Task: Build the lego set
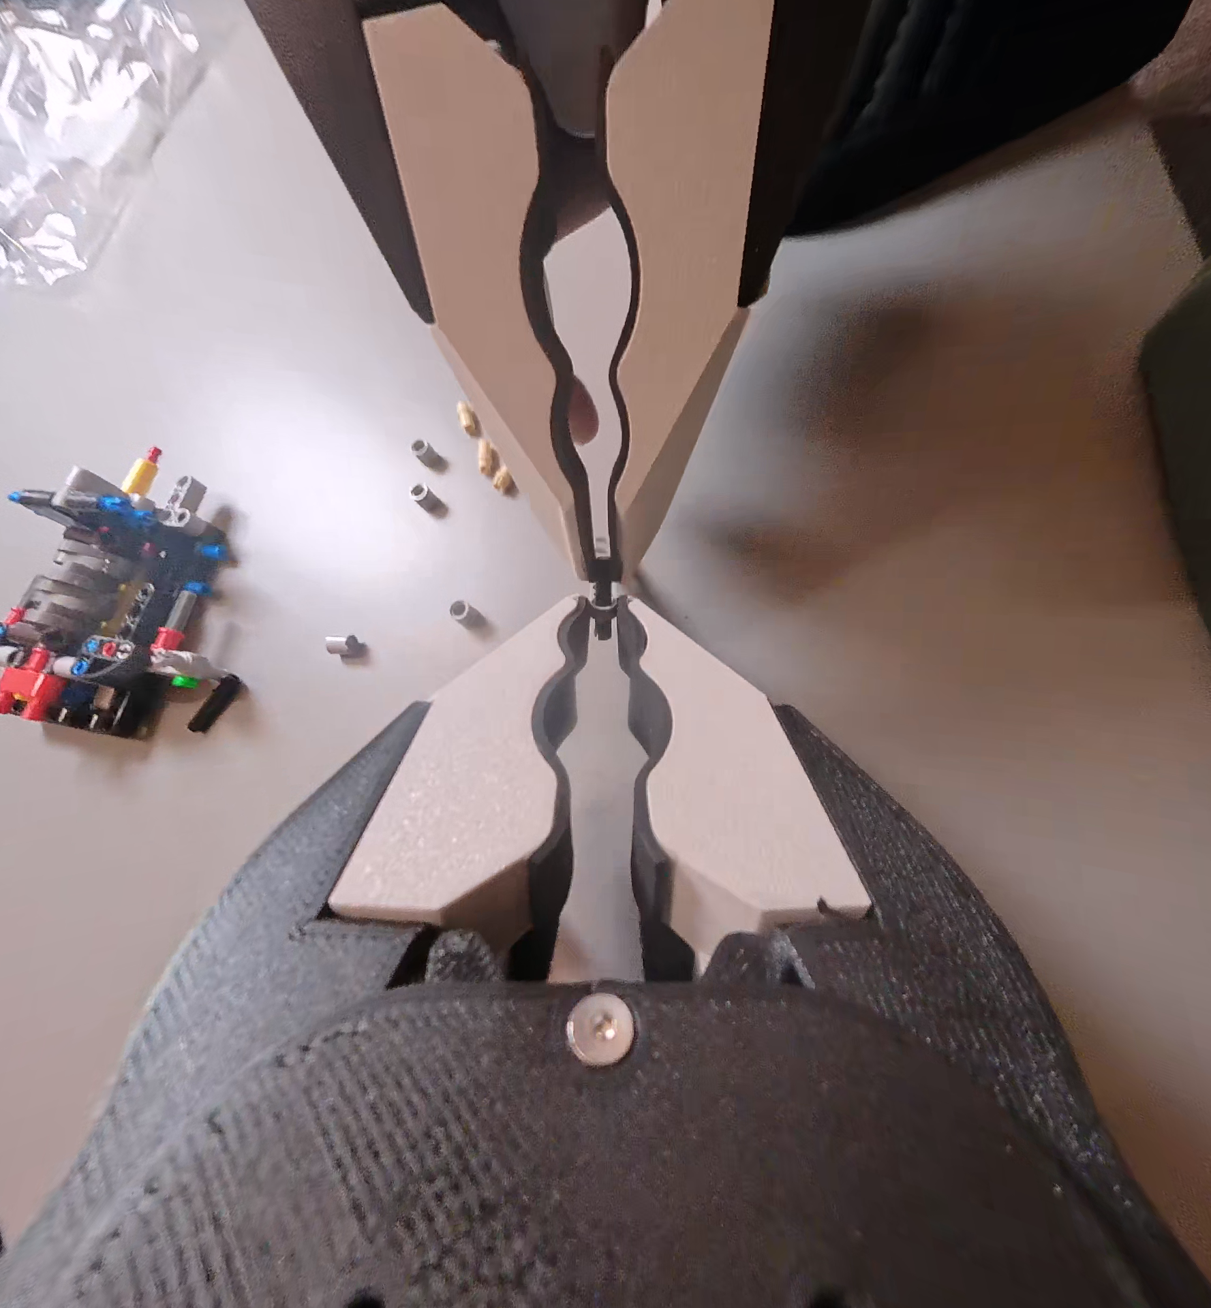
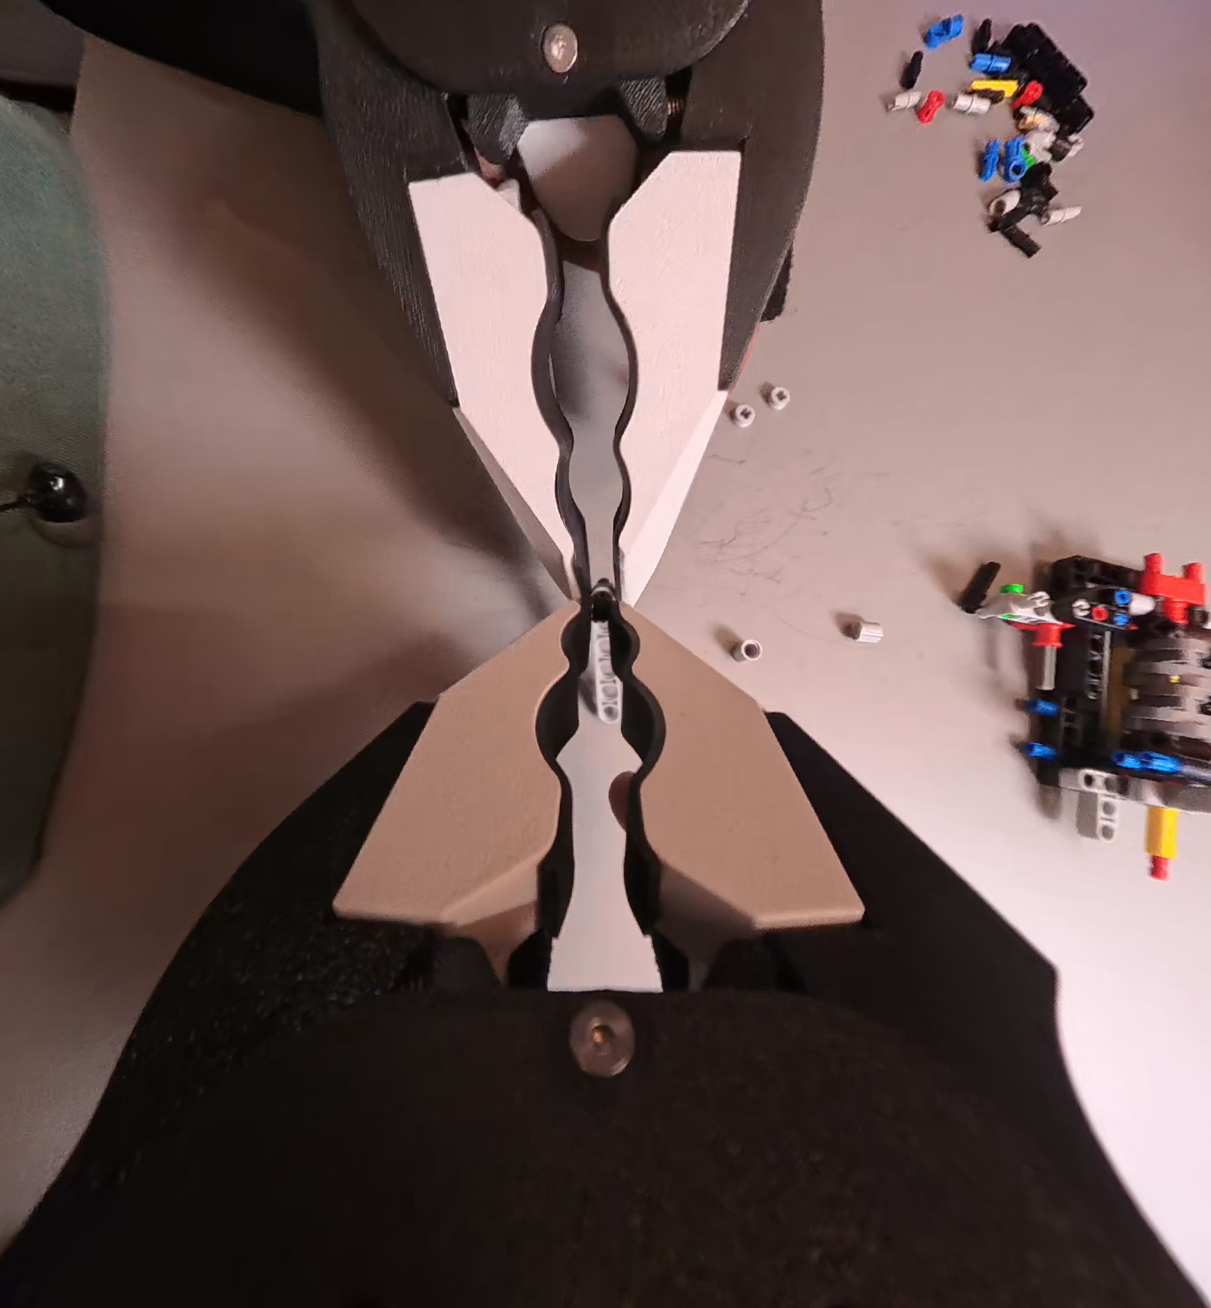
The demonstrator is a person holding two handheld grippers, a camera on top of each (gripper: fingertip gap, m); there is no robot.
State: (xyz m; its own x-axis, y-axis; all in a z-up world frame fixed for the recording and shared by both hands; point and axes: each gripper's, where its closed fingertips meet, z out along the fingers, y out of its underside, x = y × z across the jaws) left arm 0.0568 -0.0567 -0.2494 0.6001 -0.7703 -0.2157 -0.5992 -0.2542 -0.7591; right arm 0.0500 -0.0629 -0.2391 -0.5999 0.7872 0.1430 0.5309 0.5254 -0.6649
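Left tool [image 1: 601, 616] is nearly closed on a small black pin [image 1: 601, 577], and meets the right tool [image 2: 606, 623] tip to tip above the counter [image 1: 269, 340]; right tool is pinched on a thin white beam [image 2: 608, 679], whose far end meets the pin; the step looks like pushing pin into beam hole, though the joint is too small to tell how far in it sits.

Left to right in the right wrist view: grey bushes [image 2: 747, 647] lie loose near the tips; the model [image 2: 1147, 693] rests well apart at the right; spare parts [image 2: 1013, 120] sit far up the counter.

Risks, as I judge them: both grips are only at the fingertips, so a push off the hole's axis could twist the beam or flick the pin out; a dropped pin could roll among the bushes; too hard a squeeze could pop the beam sideways.
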